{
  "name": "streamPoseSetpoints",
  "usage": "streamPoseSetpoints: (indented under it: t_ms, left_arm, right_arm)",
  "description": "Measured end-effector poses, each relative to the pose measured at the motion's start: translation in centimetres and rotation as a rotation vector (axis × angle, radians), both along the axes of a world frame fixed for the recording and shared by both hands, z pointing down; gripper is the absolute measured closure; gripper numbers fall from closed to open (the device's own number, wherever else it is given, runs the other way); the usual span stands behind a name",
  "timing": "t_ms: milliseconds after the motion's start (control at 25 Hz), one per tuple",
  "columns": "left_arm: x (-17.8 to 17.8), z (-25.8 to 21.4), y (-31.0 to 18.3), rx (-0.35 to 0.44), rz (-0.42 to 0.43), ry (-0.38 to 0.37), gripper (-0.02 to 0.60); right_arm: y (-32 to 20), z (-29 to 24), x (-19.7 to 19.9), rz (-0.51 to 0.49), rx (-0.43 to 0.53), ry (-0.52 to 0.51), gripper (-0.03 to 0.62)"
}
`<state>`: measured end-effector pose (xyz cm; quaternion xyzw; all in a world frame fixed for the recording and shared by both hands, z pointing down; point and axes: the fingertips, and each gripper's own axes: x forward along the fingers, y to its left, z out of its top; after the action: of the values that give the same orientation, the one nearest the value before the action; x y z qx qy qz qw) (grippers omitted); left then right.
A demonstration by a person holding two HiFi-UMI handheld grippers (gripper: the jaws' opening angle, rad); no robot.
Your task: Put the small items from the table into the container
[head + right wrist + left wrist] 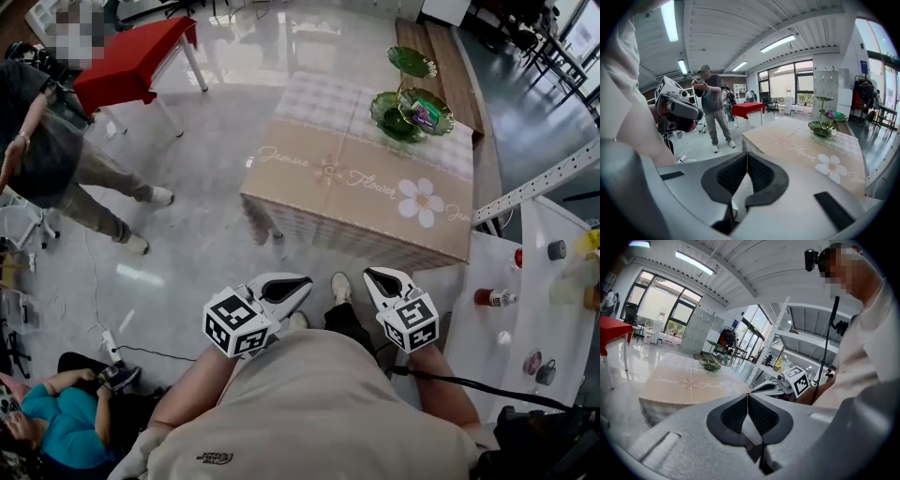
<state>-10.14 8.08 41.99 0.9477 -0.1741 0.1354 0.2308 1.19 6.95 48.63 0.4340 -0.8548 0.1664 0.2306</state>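
Observation:
The table [356, 187] wears a beige cloth printed with flowers. At its far right corner stands a green glass tiered dish [410, 101], with small colourful items [425, 114] in its lower bowl. The rest of the cloth shows nothing lying on it. Both grippers hang in front of the person's body, short of the table's near edge. My left gripper [302, 280] is shut with nothing in it, its pads meeting at the tip [748, 394]. Beside it, my right gripper [376, 275] is likewise shut and empty [747, 153]. The dish [824, 125] lies far beyond the jaws.
A red table [136, 56] stands at the back left. One person [56, 159] stands at the left and another [66, 422] sits at the bottom left. A white shelf [525, 281] with bottles runs along the right. A power strip [111, 347] lies on the floor.

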Motion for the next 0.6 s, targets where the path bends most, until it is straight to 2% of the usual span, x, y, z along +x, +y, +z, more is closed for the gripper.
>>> streamPoseSetpoints:
  t_ms: [600]
  left_arm:
    - [-3.2,0.5,3.2,0.01,-0.004,0.016,0.572]
  right_arm:
    - [3.6,-0.6,-4.3,-0.034,0.026,0.024,0.579]
